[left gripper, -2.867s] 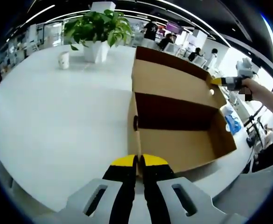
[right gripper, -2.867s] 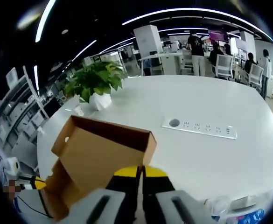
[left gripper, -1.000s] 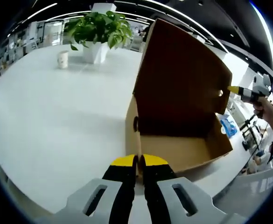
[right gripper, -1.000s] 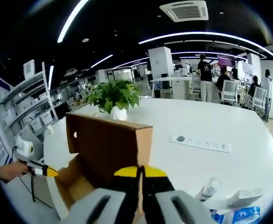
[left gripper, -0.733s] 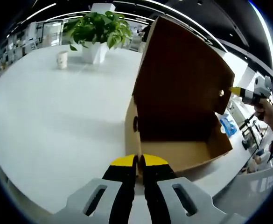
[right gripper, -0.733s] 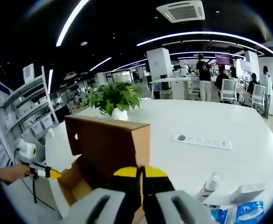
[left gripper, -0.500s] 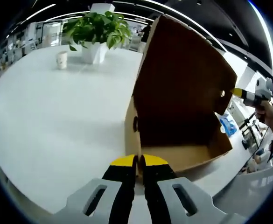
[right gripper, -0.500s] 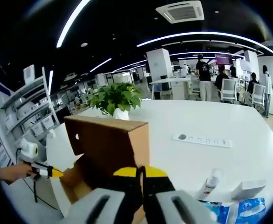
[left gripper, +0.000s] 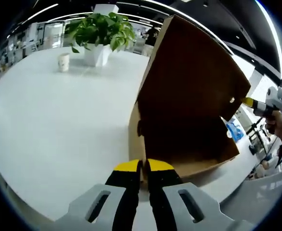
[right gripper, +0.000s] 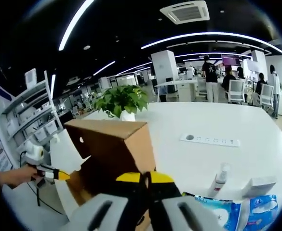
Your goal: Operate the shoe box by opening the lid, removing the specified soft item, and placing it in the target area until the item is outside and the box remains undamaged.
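Right claw [right gripper: 144, 177] clamped on shoe box [right gripper: 113, 144] lid edge (lid tilted); plant [right gripper: 121, 99] behind.

1. One cardboard shoe box [left gripper: 189, 120] with one lid [right gripper: 113, 142].
2. One potted plant [left gripper: 100, 33].
3. One paper cup [left gripper: 63, 61].
4. One power strip [right gripper: 209, 140].
5. One small bottle [right gripper: 220, 179].
6. Two blue-and-white packets [right gripper: 237, 209].
7. One white desk [left gripper: 59, 125].

Black tongs [left gripper: 141, 169], yellow tips (grey slotted bases)
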